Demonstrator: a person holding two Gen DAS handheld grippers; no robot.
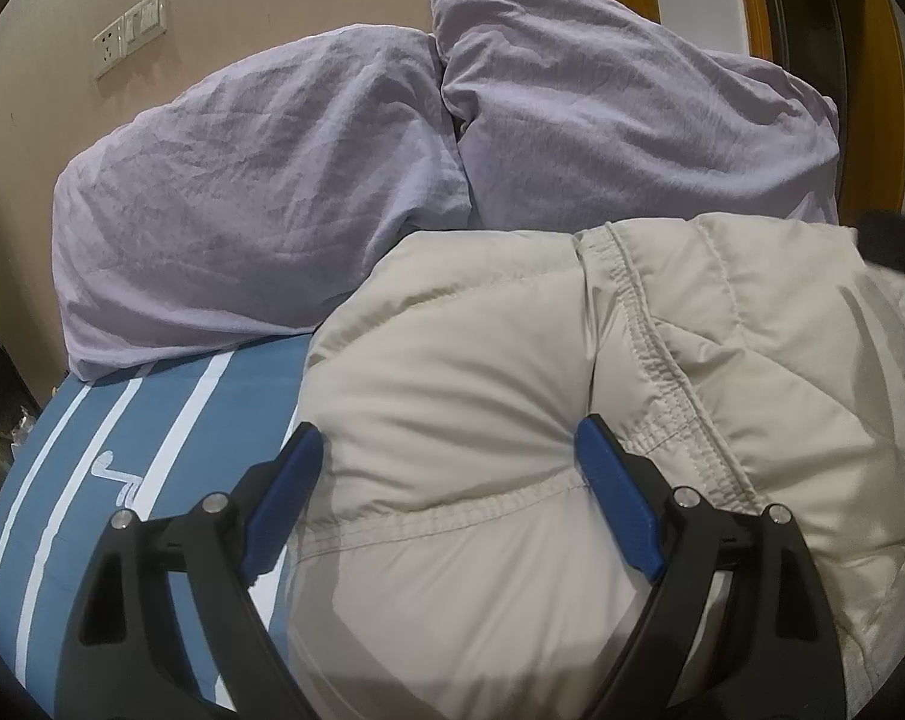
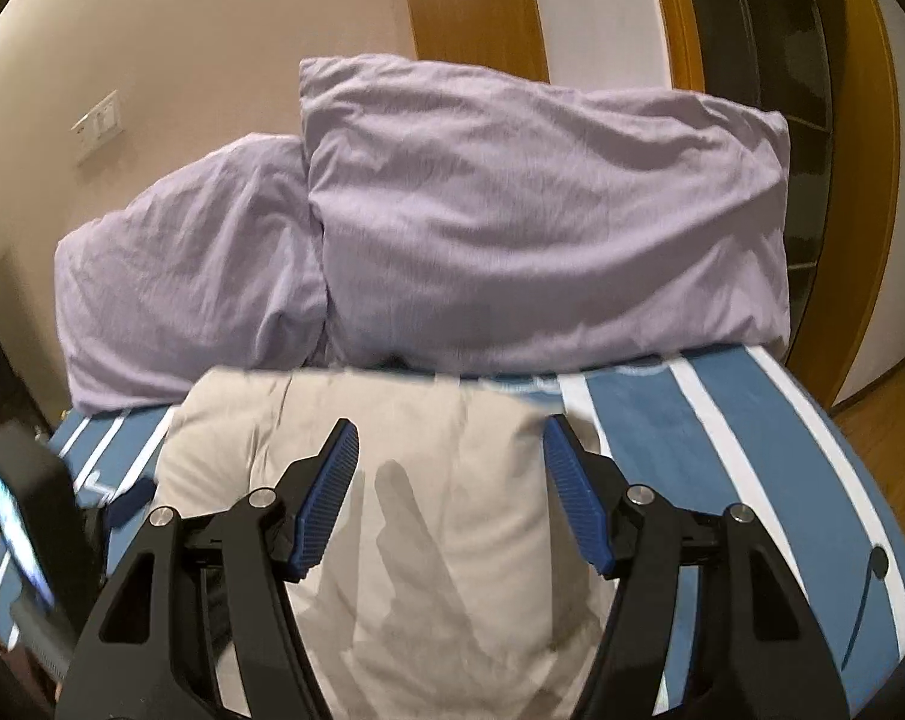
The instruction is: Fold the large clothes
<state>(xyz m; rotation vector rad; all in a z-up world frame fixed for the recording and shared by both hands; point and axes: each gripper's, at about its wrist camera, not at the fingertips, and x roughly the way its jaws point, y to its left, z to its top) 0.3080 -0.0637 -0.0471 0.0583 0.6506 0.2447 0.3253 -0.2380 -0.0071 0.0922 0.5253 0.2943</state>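
A beige padded jacket point(image 1: 572, 420) is seen lying bunched and partly folded on a blue bed sheet with white stripes point(image 1: 170, 420), filling the lower right of the left wrist view and the lower centre of the right wrist view. The left claw point(image 1: 449, 450) is held wide, its blue pads astride a puffed fold without pressing on it. The right claw point(image 2: 449, 450) is held moderately open above the jacket, nothing being gripped.

A fold appears to have been laid down and released, so a late stage is judged to be in hand. For the next move, a loose edge or hem would need to be found and pinched by both claws before another fold or a smoothing pass.

2 lilac pillows point(image 2: 512, 228) are stacked behind. The jacket's sleeves and near edge are cut off or hidden. A dark, blurred device point(image 2: 26, 510) at the lower left of the right wrist view cannot be made out, though it may be the other gripper.
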